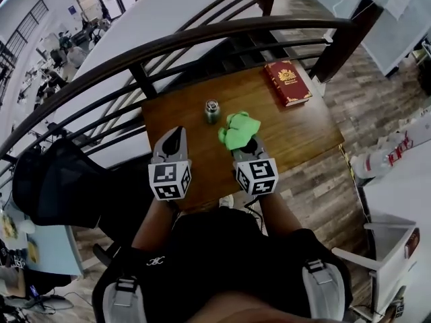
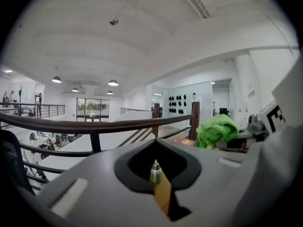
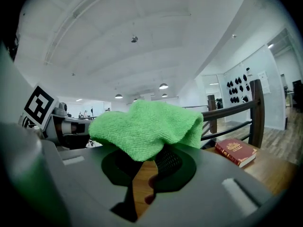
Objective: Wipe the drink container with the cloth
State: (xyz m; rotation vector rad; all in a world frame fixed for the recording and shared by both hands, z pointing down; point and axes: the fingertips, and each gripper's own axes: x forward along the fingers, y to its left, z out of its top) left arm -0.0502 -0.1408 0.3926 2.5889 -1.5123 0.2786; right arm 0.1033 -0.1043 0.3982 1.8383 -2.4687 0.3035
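The drink container (image 1: pixel 213 111), a small green metal can with a silver top, stands upright near the middle of the wooden table (image 1: pixel 303 136). In the left gripper view the drink container (image 2: pixel 155 171) shows through the gap straight ahead. My left gripper (image 1: pixel 176 133) is shut and empty, short of the can and slightly to its left. My right gripper (image 1: pixel 248 143) is shut on a crumpled green cloth (image 1: pixel 239 129), held just right of the can and apart from it. The cloth (image 3: pixel 147 129) drapes over the right gripper's (image 3: pixel 149 157) jaw tips, and the same cloth (image 2: pixel 217 130) appears at the right in the left gripper view.
A red book (image 1: pixel 287 81) lies at the table's far right corner, and the book (image 3: pixel 235 151) shows again in the right gripper view. A dark curved railing (image 1: pixel 202 36) runs behind the table. A dark bag (image 1: pixel 50 180) sits at the left. White furniture (image 1: pixel 394 200) stands at the right.
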